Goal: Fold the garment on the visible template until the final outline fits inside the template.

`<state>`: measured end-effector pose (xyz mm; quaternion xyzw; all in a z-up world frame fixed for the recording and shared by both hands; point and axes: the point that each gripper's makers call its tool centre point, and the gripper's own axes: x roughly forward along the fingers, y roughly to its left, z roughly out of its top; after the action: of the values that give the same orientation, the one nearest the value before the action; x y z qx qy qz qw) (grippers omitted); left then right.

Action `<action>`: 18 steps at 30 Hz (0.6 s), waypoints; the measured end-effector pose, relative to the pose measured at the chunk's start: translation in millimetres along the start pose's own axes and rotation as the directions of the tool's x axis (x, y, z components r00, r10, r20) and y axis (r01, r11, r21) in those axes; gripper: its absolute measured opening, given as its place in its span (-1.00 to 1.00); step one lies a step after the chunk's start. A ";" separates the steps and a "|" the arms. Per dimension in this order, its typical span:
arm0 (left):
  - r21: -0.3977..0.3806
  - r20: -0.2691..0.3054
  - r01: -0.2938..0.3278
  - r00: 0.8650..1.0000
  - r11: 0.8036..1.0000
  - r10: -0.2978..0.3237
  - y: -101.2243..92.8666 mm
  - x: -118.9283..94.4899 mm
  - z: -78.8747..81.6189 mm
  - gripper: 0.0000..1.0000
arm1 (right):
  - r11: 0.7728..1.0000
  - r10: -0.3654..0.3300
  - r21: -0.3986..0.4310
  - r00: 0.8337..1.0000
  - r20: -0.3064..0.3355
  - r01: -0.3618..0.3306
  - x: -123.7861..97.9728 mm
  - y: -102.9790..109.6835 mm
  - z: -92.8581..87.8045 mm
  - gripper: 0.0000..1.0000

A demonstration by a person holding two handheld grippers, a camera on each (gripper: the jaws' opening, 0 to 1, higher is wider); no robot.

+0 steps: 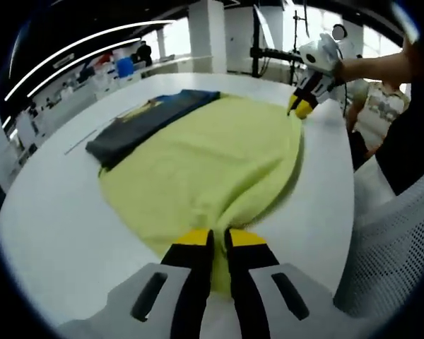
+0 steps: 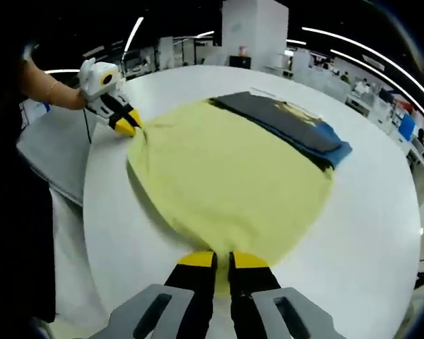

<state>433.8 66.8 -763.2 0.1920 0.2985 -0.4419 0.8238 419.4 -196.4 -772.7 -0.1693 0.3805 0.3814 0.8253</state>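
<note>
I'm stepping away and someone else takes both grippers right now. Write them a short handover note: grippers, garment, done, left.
Left gripper: shut on the near edge of the yellow garment.
Right gripper: shut on the opposite edge of that garment.
The garment lies spread flat on the white table, stretched between the two grippers. Dark folded clothes lie along its far side.
Done: both ends gripped, cloth laid out.
Left: all the folding; I cannot make out a template outline here.

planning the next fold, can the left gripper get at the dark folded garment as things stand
Probably not yet: the left gripper is shut on the yellow garment, whose whole spread lies between it and the dark folded garment on the far side.
</note>
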 end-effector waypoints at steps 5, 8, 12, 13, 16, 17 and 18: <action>-0.032 0.014 0.012 1.000 0.999 -0.011 -1.7 -6.3 4.6 -0.95 | 1.000 0.023 0.021 1.000 0.010 -0.023 -5.9 6.6 1.0 -1.00; -0.030 0.014 0.015 1.000 0.999 -0.015 -4.6 -11.6 6.8 -0.95 | 0.999 0.032 0.036 0.999 0.019 -0.033 -11.1 9.2 2.7 -1.00; -0.025 0.008 0.019 1.000 1.000 -0.019 -4.8 -15.2 8.3 -0.96 | 0.999 0.029 0.042 0.999 0.044 -0.031 -18.9 11.6 10.5 -1.00; -0.022 0.005 0.016 1.000 1.000 -0.016 -3.7 -16.5 9.2 -0.96 | 0.999 0.028 0.044 0.998 0.049 -0.030 -20.3 12.0 12.3 -1.00; -0.046 0.023 0.006 1.000 0.999 -0.005 -0.1 -21.3 15.5 -0.96 | 0.999 0.019 0.038 0.998 0.065 -0.021 -25.3 13.9 18.9 -1.00; -0.060 0.030 0.004 1.000 0.998 -0.002 1.2 -23.7 17.9 -0.96 | 0.999 0.015 0.037 0.997 0.071 -0.018 -27.0 14.3 20.7 -1.00; -0.063 0.033 0.002 0.999 0.998 0.000 1.7 -24.7 18.6 -0.96 | 0.999 0.012 0.039 0.997 0.079 -0.015 -29.1 14.6 23.1 -1.00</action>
<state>430.6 72.1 -732.8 0.1586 0.2989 -0.4358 0.8340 407.6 -188.3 -735.4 -0.1355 0.3562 0.3857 0.8403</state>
